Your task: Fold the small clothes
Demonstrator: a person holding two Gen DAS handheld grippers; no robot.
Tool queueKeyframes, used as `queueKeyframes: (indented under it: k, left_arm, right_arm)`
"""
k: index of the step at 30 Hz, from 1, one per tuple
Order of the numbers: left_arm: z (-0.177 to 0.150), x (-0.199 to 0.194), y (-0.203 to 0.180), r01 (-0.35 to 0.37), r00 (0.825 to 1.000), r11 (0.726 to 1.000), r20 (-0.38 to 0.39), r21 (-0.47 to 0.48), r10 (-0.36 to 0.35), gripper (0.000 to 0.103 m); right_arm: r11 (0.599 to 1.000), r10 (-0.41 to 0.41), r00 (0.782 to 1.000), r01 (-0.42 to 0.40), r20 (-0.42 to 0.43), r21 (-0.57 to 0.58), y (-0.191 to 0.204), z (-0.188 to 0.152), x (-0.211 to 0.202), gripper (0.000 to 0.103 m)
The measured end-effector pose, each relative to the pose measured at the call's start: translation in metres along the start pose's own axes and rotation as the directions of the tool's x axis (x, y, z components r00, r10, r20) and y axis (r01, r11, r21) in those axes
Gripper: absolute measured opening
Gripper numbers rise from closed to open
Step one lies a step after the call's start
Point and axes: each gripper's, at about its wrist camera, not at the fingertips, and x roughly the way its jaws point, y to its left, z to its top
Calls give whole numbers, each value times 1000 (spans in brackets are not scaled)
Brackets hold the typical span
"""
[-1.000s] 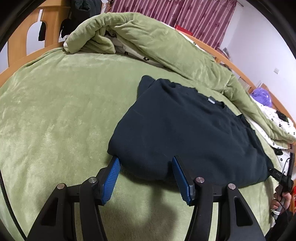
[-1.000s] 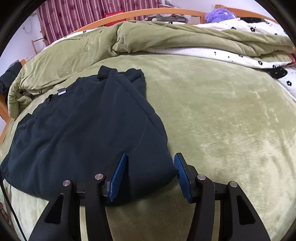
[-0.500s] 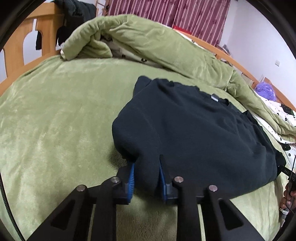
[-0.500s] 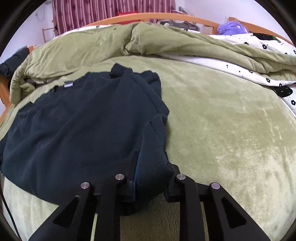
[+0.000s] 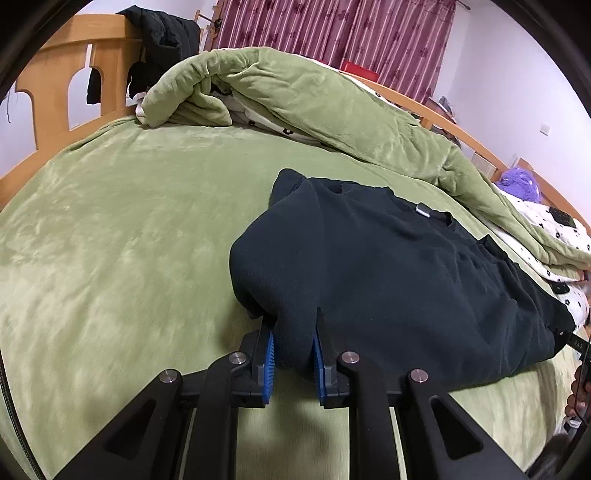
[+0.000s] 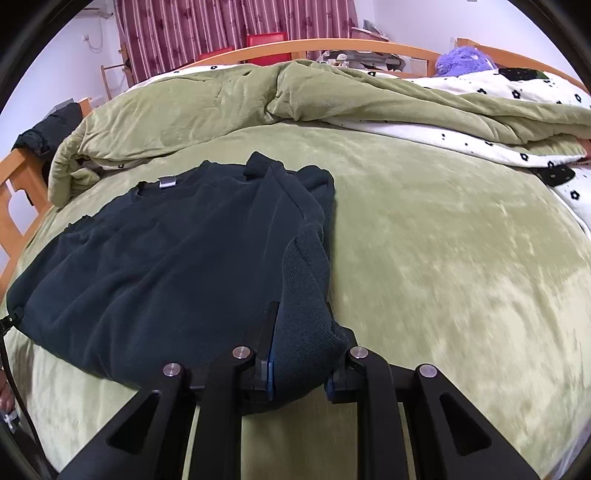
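A dark navy sweater (image 5: 406, 277) lies flat on the green bed (image 5: 110, 221), its neck label facing up at the far end. My left gripper (image 5: 291, 326) has pinched the near left corner of the hem; its jaws are still closing, and the cloth bunches between the blue pads (image 5: 269, 354). In the right wrist view the same sweater (image 6: 166, 266) spreads to the left. My right gripper (image 6: 301, 332) is shut on the near right hem corner, which bulges up between its fingers. Both corners are raised off the bed.
A rumpled green quilt (image 5: 314, 99) with a white flowered lining is heaped along the far side. A wooden bed frame (image 5: 55, 77) with black clothes (image 5: 159, 33) draped on it stands at the far left. A purple plush (image 6: 465, 59) sits behind the quilt.
Both grippers went from open around the hem corners to shut on them. They have since moved forward and up, lifting the corners and bunching the cloth.
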Motion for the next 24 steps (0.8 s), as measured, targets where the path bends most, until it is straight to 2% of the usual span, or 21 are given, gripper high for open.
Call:
queueKeyframes:
  k: [10, 16, 20, 22, 24]
  left_arm:
    - [-51, -58, 1, 4, 1000, 999, -11, 47, -3, 17]
    - [-60, -65, 0, -15, 1000, 998, -23, 65, 17, 18]
    - [-60, -63, 5, -15, 999, 999, -39, 40, 17, 22]
    - [-61, -62, 9, -11, 999, 999, -42, 33, 12, 26]
    - [-63, -61, 12, -18, 999, 999, -43, 26, 19, 37]
  right_arm:
    - [1000, -5, 1000, 5, -3, -29, -9, -55, -55, 19]
    - [999, -26, 1000, 26, 10, -29, -10, -67, -67, 20]
    - [995, -74, 997, 73, -12, -62, -9, -70, -67, 27]
    - [994, -93, 996, 93, 4, -63, -11, -70, -75, 32]
    - [991, -118, 992, 121, 48, -64, -12, -69, -88, 40]
